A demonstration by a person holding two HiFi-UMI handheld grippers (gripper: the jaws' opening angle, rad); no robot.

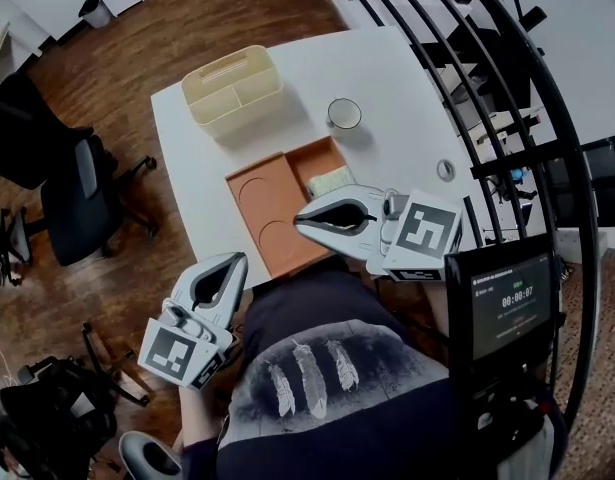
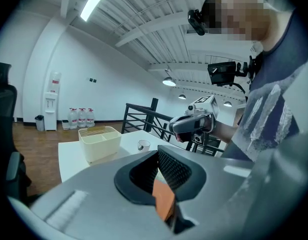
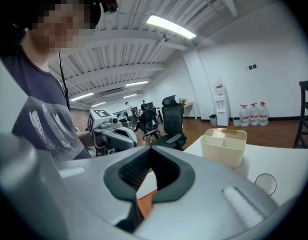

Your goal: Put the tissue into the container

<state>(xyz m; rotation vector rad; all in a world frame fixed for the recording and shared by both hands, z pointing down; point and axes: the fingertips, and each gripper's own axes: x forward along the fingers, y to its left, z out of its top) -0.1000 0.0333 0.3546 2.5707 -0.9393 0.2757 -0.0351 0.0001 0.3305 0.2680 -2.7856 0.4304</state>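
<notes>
Head view: a white table [image 1: 387, 78] stands on a wooden floor [image 1: 117, 68]. Just beyond the right claw [image 1: 301, 221], the tissue pack [image 1: 330, 180] lies in an orange tray [image 1: 262, 203], and a cream divided container [image 1: 232, 93] stands farther off. The right claw and the left claw [image 1: 235, 260] are both clenched on nothing.

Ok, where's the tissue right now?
Head view, table centre: the tissue lies in the orange tray's far right compartment, just beyond the right gripper and nearer than the white cup.

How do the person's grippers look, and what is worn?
Both the left gripper and the right gripper are pale grey, with black ribbed pads and a white cube bearing a black square marker. The person wears a dark feather-print T-shirt.
</notes>
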